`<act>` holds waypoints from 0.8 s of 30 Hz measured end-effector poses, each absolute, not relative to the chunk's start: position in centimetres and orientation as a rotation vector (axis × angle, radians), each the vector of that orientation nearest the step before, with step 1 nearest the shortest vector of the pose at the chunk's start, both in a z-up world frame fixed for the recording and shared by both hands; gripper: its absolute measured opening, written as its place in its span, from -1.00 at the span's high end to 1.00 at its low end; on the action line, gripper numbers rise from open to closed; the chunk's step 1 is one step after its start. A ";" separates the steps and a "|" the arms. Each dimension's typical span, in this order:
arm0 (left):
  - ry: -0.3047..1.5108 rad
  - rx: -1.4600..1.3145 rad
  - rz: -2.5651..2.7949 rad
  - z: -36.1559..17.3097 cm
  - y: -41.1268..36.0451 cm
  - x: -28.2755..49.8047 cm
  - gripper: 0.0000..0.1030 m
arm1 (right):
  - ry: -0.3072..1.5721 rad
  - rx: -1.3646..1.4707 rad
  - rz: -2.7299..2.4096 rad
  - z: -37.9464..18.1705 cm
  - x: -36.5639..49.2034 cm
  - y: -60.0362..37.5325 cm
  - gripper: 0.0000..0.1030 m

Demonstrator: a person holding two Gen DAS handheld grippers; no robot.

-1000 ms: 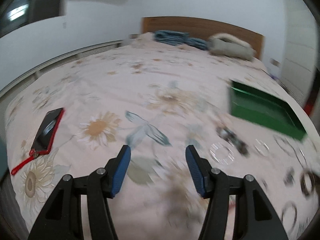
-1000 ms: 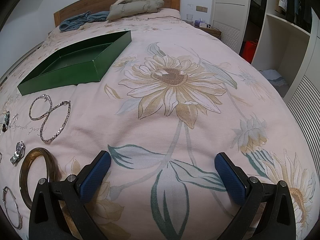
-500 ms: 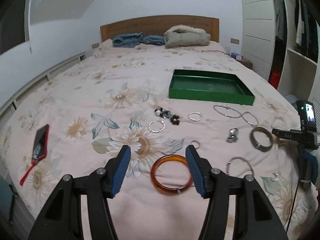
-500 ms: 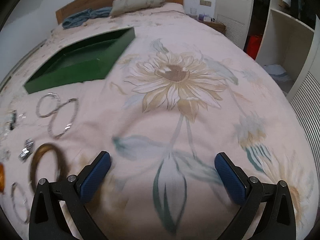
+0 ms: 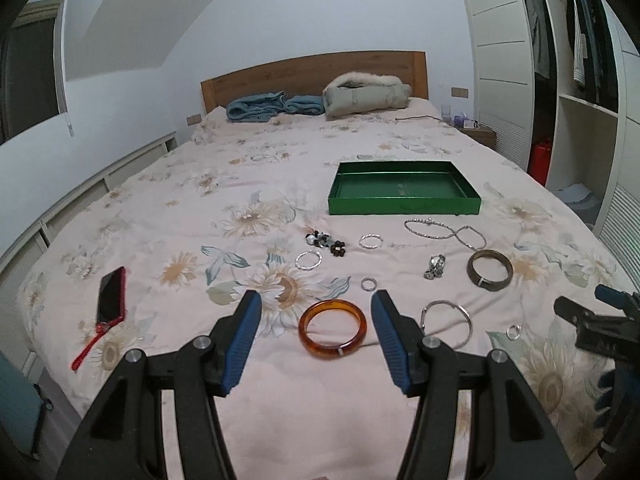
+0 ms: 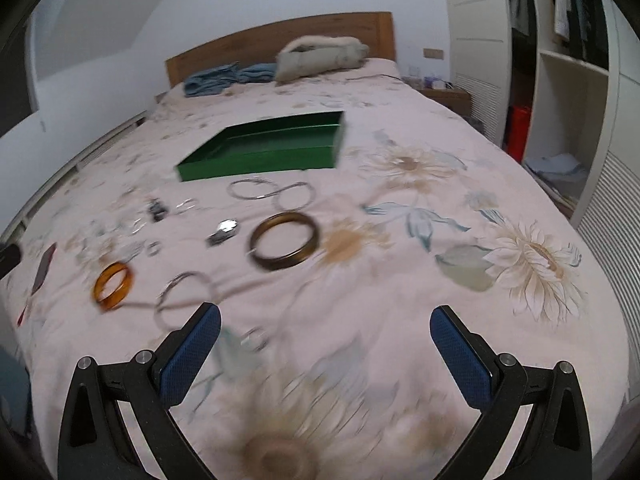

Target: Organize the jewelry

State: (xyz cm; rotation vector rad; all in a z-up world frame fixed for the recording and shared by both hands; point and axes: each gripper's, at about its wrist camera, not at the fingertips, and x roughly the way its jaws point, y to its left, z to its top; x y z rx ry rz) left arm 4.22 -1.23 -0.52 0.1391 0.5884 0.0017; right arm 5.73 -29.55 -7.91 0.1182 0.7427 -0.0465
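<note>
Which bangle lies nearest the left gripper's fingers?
The amber bangle, lying flat on the bedspread between the open left gripper fingers. The dark brown bangle and the thin silver bangle lie farther right.

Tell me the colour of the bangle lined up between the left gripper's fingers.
Translucent amber-orange bangle; clearest in the left wrist view.

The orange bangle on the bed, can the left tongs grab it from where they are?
Probably yes. The orange bangle lies flat on the bedspread, framed between the open left tongs. Nothing sits on it or blocks it; the thin silver hoop lies apart, to its right.
</note>
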 end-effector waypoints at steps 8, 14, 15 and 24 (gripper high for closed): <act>0.567 0.138 0.000 0.4 -0.5 1.1 -0.07 | 0.643 0.022 -0.096 -5.1 0.5 -24.7 -0.99; 0.534 0.136 0.015 1.0 0.1 -1.0 -0.28 | 0.640 0.023 -0.059 -5.2 -1.3 -23.0 -0.99; 0.528 0.134 0.020 1.0 0.3 -1.3 -0.29 | 0.638 0.022 -0.059 -5.1 -1.5 -23.0 -0.99; 0.514 0.114 0.032 1.3 1.2 -2.6 -0.29 | 0.605 0.015 -0.063 -4.5 -2.9 -22.3 -0.99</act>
